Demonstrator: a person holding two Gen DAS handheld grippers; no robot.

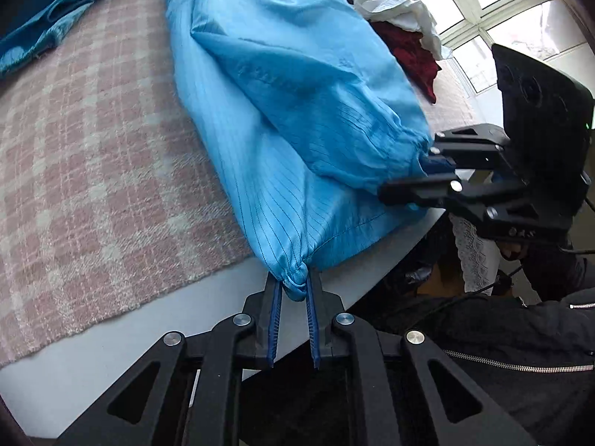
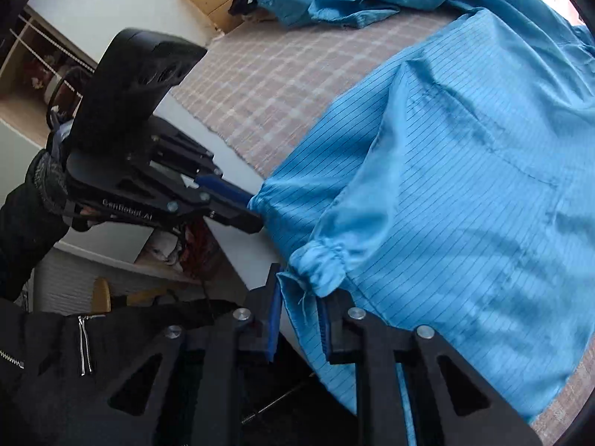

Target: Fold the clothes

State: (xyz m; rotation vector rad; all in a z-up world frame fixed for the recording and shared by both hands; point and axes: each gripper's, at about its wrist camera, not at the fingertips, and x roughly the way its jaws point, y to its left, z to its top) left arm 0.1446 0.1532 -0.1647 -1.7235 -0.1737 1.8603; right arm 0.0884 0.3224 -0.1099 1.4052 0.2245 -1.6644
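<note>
Here, each hand-held gripper — left [image 1: 293, 290], right [image 2: 301, 297] — clamps a blue garment's [image 1: 282, 85] gathered cuff at the bench [image 1: 148, 327] edge; thin slippery fabric could slide free.

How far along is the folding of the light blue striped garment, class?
Done: the light blue garment lies spread on the checked blanket. In hand: the left hand-held gripper pinches one gathered cuff, the right hand-held gripper the other, both at the table's near edge. Left: no finished fold shows yet, and the heap of other clothes waits behind.
</note>
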